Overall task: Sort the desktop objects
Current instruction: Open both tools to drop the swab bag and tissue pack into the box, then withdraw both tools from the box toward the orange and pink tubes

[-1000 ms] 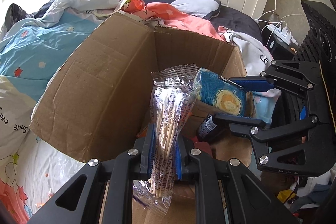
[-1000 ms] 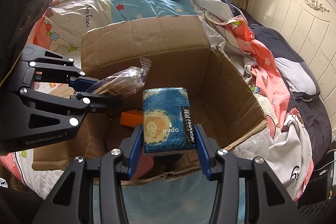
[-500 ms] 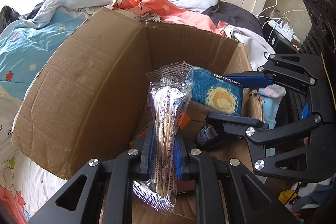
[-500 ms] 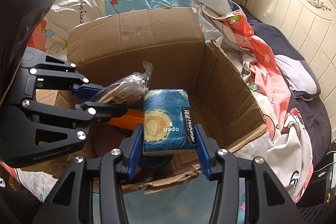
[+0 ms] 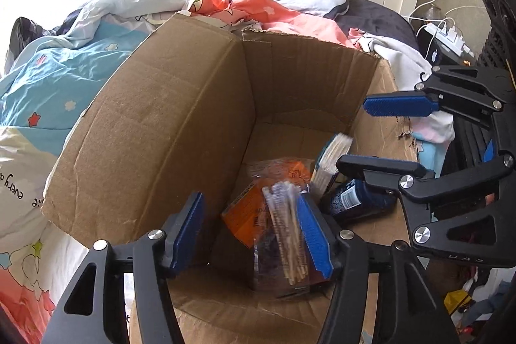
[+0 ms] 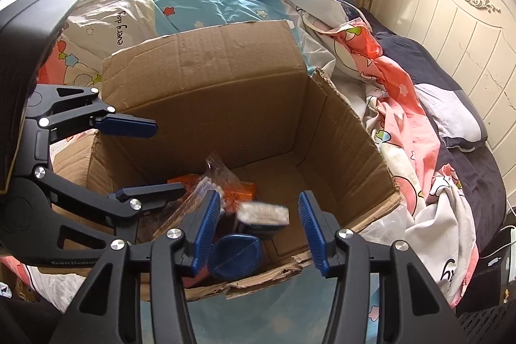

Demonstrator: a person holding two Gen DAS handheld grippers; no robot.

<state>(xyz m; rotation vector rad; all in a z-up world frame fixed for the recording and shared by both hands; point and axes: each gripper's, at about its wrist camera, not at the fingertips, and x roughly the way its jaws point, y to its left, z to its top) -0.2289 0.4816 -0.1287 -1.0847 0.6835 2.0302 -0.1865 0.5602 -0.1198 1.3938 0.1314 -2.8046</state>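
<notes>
Left wrist view
- Left hand-held gripper (image 5: 251,231): jaws opening, blue pads spread, nothing pressed between them.
- Swab pack (image 5: 285,234): clear bag of cotton swabs, blurred, inside the box just beside the right pad; whether it touches the pad cannot be told.
- Orange packet (image 5: 245,215): lies in the box under the swab pack.
- Tissue pack (image 5: 332,163): blurred, tilted, inside the box below the right hand-held gripper.
- Bottle (image 5: 351,199): dark blue, on its side in the box.
- Right hand-held gripper (image 5: 374,137): jaws opening, released, above the box's right side.
- Box (image 5: 180,124): open cardboard, standing on the bed (image 5: 58,76).

Right wrist view
- Right hand-held gripper (image 6: 259,231): pads apart, gripping nothing.
- Tissue pack (image 6: 262,215): blurred, between the pads but clear of both, in the box.
- Bottle (image 6: 235,255): blue cap toward the camera, near the box's front wall.
- Swab pack (image 6: 200,192): beside the orange packet (image 6: 243,189).
- Left hand-held gripper (image 6: 154,157): spread wide over the box (image 6: 225,79).
</notes>
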